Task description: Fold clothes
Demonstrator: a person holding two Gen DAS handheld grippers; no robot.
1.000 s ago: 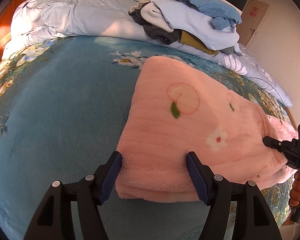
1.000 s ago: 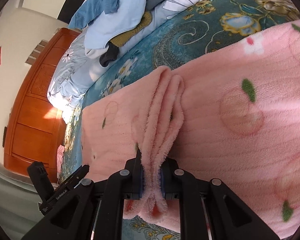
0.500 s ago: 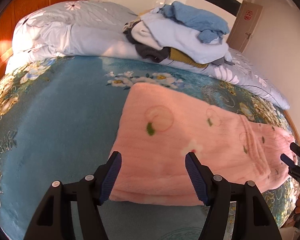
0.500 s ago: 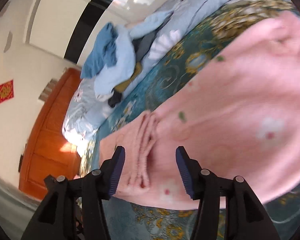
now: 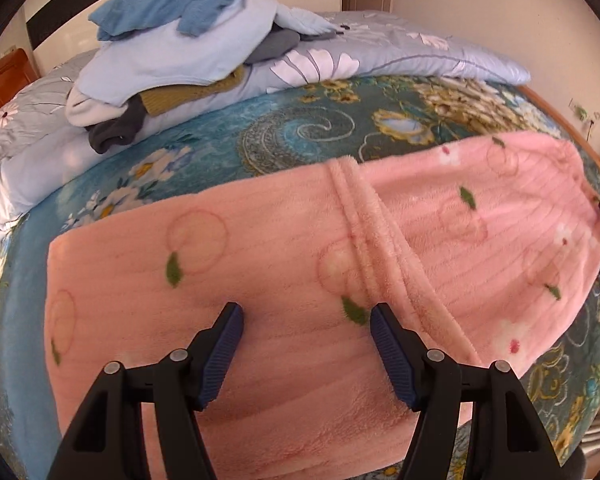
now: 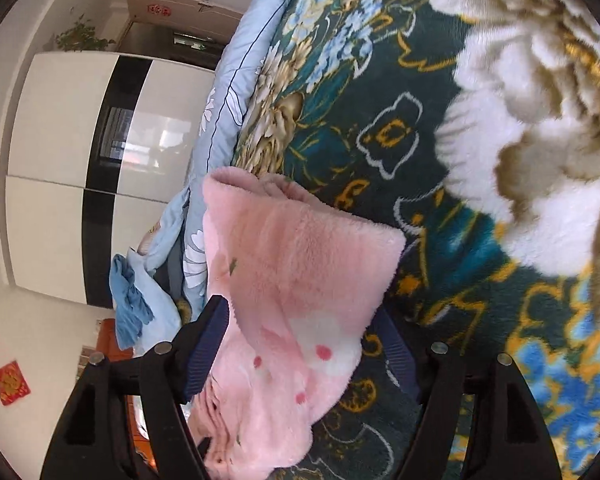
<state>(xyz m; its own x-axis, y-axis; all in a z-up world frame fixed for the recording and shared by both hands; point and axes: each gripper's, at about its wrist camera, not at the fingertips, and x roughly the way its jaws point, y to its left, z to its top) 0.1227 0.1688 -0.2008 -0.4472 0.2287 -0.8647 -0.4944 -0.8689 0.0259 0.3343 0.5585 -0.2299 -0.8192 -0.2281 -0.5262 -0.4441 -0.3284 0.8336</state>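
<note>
1. Across the teal floral blanket point(image 5: 292, 140) on the bed, a pink fleece garment point(image 5: 260, 280) is spread flat, its long axis running left to right in the left wrist view, from a squared end at the left to a narrower, rounded end at the right.
2. A raised seam of doubled fleece point(image 5: 376, 248) is seen crossing the garment slantwise, from the far edge toward the near right edge.
3. The left gripper point(image 5: 306, 344) is held over the near edge of the garment with its jaws wide apart; nothing is gripped between them.
4. The right gripper point(image 6: 304, 348) is placed at the narrow end of the garment point(image 6: 296, 264), its jaws apart with the pink fleece lying between them unclamped.
5. Behind the garment, a heap of blue, white, grey and mustard clothes point(image 5: 180, 48) is piled on the pale floral quilt point(image 5: 400, 56).
</note>
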